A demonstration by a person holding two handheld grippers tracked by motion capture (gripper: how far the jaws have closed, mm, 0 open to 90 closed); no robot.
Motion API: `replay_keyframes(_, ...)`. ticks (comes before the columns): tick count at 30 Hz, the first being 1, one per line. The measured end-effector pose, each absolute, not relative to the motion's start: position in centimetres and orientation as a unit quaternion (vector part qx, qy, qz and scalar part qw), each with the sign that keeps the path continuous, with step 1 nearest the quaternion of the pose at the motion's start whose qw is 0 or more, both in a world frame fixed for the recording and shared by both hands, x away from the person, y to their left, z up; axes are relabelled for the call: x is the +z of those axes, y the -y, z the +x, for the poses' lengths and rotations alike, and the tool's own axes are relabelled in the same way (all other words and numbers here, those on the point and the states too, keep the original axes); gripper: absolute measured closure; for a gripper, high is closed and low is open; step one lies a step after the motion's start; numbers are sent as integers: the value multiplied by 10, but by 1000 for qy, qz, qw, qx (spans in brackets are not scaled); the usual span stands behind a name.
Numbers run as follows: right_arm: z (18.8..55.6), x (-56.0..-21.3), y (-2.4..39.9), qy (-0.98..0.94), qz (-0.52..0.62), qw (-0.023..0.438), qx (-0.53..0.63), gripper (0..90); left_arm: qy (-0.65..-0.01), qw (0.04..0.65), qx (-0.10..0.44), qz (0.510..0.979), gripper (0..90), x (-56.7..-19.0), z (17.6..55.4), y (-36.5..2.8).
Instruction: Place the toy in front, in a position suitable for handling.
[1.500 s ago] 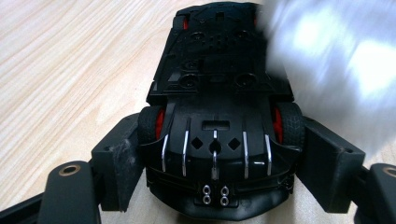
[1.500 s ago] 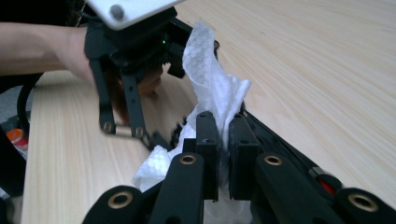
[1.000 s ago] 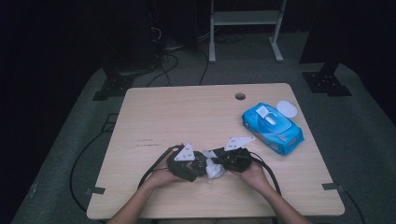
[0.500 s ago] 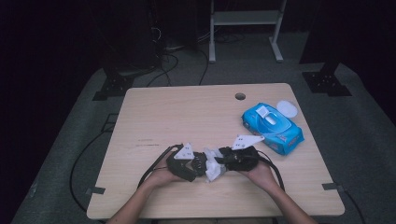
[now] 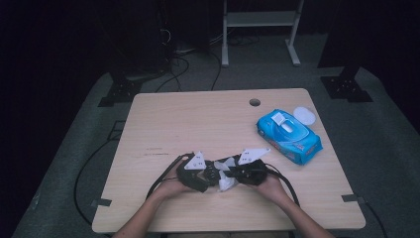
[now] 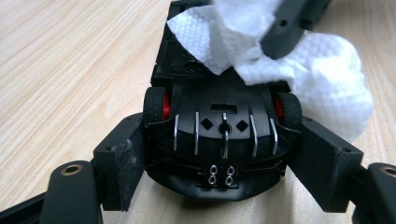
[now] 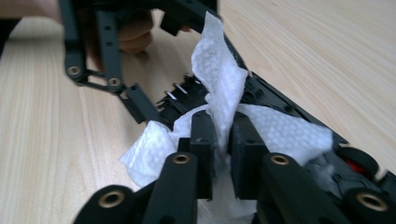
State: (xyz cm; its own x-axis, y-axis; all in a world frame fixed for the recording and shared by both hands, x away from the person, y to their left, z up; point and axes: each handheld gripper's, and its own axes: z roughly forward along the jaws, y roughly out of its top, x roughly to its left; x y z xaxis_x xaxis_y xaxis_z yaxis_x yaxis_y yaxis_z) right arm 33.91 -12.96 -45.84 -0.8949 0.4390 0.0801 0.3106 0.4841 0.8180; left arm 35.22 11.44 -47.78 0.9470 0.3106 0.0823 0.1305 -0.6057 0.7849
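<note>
A black toy car [image 6: 223,135] with red wheels lies underside up, and my left gripper [image 6: 223,158] is shut on its two sides. A white wet wipe [image 7: 219,79] stands pinched between the pads of my right gripper [image 7: 223,140], whose jaws have just been closing on it. The wipe drapes over the car [image 7: 275,100] toward one end. In the high view both grippers meet near the table's front edge, the left gripper [image 5: 204,174] facing the right gripper [image 5: 229,174] with the wipe [image 5: 227,182] between them.
A blue pack of wet wipes [image 5: 288,136] lies at the right of the wooden table [image 5: 198,119], with a round white lid [image 5: 304,116] behind it. A cable hole [image 5: 254,102] sits near the far edge. Cables trail from both grippers.
The right gripper has shifted a little over the car with the wipe. The left gripper and the car have stayed where they were.
</note>
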Motion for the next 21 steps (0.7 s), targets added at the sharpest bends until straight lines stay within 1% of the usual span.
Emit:
replay_keyframes(3, 340, -457, 126, -858, 230, 65, 455, 826, -122, 424, 108, 891, 242, -478, 352, -114)
replay_keyframes(6, 339, -455, 113, -855, 224, 54, 465, 829, -122, 424, 110, 890, 242, -478, 351, -114)
replay_keyframes(9, 340, -457, 101, -849, 218, 34, 480, 830, -122, 422, 111, 892, 242, -478, 351, -113)
replay_keyframes(11, 339, -456, 94, -852, 212, 35, 477, 830, -122, 423, 110, 891, 242, -478, 351, -114)
replay_keyframes(14, 341, -455, 99, -852, 217, 43, 474, 831, -122, 425, 110, 890, 242, -478, 351, -114)
replay_keyframes(17, 345, -455, 112, -849, 241, 67, 465, 831, -124, 426, 108, 890, 242, -478, 352, -114)
replay_keyframes(19, 346, -456, 117, -845, 253, 64, 467, 831, -124, 426, 108, 889, 242, -478, 351, -114)
replay_keyframes(21, 344, -456, 113, -843, 247, 48, 476, 831, -124, 427, 109, 889, 242, -478, 351, -113)
